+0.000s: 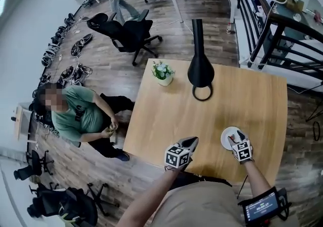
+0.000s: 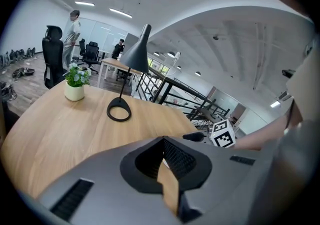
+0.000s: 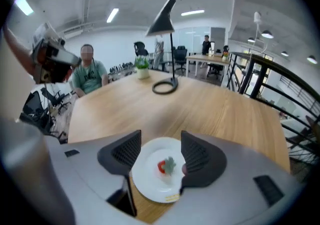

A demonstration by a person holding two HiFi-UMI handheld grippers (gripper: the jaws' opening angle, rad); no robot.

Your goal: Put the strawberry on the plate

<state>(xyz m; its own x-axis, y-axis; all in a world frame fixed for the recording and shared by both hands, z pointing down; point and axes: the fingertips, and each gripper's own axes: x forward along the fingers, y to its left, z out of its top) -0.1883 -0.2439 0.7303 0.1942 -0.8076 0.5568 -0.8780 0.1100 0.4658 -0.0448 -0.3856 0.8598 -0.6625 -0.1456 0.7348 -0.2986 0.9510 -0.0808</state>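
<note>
**Strawberry on plate: release under inspection**

I am finding the strawberry (image 3: 162,167) lying near the middle of the plate (image 3: 150,191). I am advising a straight lift away, so that neither jaw clips the fruit or nudges the plate. The right gripper (image 3: 161,138) is standing wide open, gripping nothing, jaws either side of the strawberry. The left gripper (image 2: 163,141) is hovering closed and empty.

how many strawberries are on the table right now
1. The strawberry lies near the middle of the white plate, below the open right tool. Its jaws cover the plate's edges, so a second could be hidden; none shows elsewhere on the table.
</note>
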